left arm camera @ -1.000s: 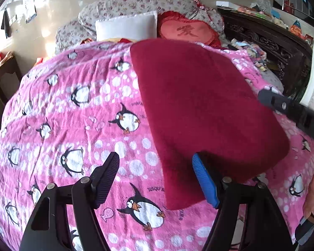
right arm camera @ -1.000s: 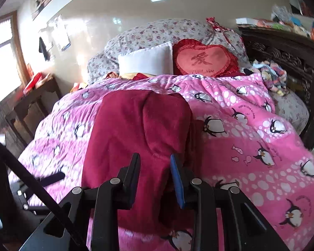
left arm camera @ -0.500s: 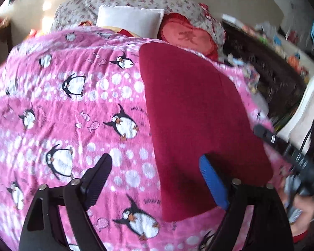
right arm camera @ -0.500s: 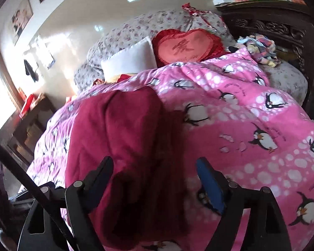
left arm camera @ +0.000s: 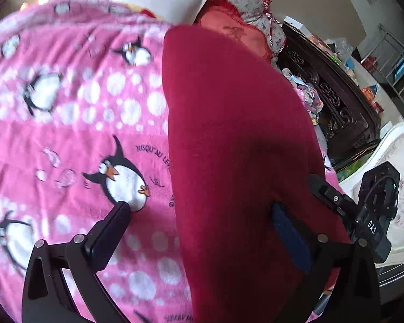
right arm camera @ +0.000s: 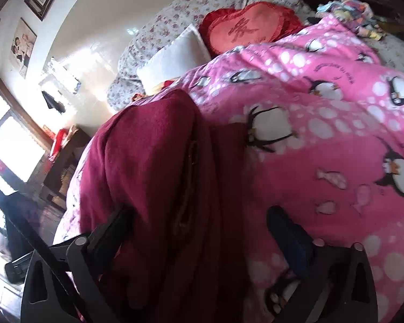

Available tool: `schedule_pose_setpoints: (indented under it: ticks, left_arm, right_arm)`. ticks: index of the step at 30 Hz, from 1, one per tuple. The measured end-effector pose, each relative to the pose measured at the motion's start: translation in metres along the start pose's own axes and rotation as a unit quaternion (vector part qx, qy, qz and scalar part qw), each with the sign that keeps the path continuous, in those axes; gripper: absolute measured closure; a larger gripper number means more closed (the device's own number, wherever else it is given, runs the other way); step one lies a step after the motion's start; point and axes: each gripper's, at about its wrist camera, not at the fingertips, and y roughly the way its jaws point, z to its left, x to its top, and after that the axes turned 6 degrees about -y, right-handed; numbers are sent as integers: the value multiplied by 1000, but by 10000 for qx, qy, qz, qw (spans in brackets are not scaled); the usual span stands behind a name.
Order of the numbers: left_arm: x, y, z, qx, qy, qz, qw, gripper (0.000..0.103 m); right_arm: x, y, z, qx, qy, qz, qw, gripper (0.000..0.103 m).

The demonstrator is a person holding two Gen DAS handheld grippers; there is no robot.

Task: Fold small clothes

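A dark red garment (left arm camera: 237, 140) lay lengthwise on a pink penguin blanket (left arm camera: 67, 113) covering the bed, running from the near edge toward the far pillows. The left gripper (left arm camera: 202, 215) hung over its near left edge, jaws opening wide, the cloth's edge lying between them but unpinched. The right gripper (right arm camera: 202, 220) hung over the garment's near right side, where the folded layers bunched, jaws likewise opening with cloth between them. A white pillow (right arm camera: 175, 56) and a red heart cushion (right arm camera: 245, 27) sat at the far end.
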Motion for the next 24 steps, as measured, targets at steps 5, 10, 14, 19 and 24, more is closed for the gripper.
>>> schedule_pose_setpoints:
  ticks: [5, 10, 14, 19, 24]
  left_arm:
    - [-3, -3, -15, -296, 354, 18, 9989, 39]
    - [-7, -27, -28, -204, 570, 42, 9982, 59]
    - [-13, -74, -29, -164, 673, 18, 9976, 60]
    - [-34, -131, -13, 173, 854, 8, 9962, 60]
    - [-60, -153, 17, 523, 910, -56, 9945, 60]
  right_arm:
    - [2, -6, 21, 73, -253, -136, 9996, 53]
    - [2, -33, 49, -69, -484, -345, 9982, 62]
    - [-5, -58, 85, 76, -688, -411, 9968, 63]
    - [-31, -72, 131, 333, -790, -240, 9960, 63]
    - [-69, -61, 161, 461, -934, -35, 9946, 63]
